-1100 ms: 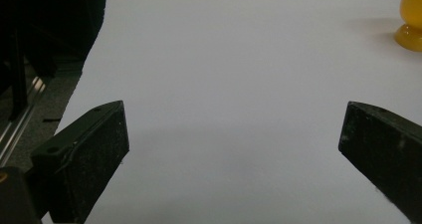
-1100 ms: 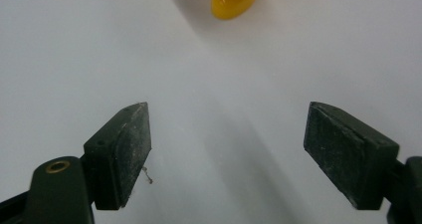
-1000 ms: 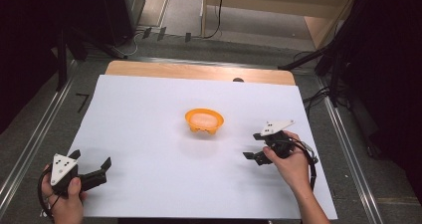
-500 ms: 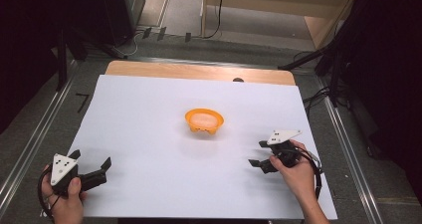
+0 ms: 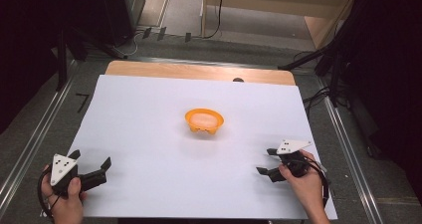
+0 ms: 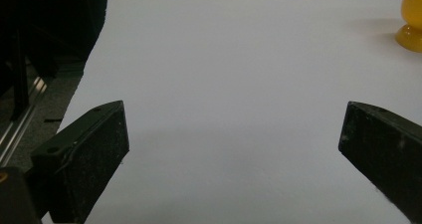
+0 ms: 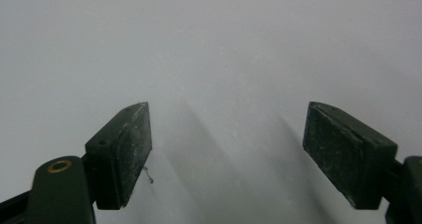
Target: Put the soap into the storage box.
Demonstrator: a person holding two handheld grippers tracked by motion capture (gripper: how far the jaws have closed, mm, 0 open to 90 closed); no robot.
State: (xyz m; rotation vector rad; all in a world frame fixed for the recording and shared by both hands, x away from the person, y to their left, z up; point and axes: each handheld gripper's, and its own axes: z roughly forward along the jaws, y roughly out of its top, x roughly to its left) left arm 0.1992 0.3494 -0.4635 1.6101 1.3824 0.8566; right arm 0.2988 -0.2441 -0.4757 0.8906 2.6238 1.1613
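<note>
High view: I see an orange bowl (image 5: 204,121) sitting upright near the middle of the white tabletop (image 5: 149,114). My left gripper (image 5: 92,170) rests at the near left corner, jaws spread wide, holding nothing. My right gripper (image 5: 267,162) sits near the right edge, jaws likewise apart and empty.

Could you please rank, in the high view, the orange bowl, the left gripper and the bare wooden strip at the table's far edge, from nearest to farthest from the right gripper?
1. The orange bowl, mid-sheet, up and to the left of the right gripper.
2. The wooden strip, along the far edge of the table, beyond the bowl.
3. The left gripper, at the near left corner of the sheet.
</note>
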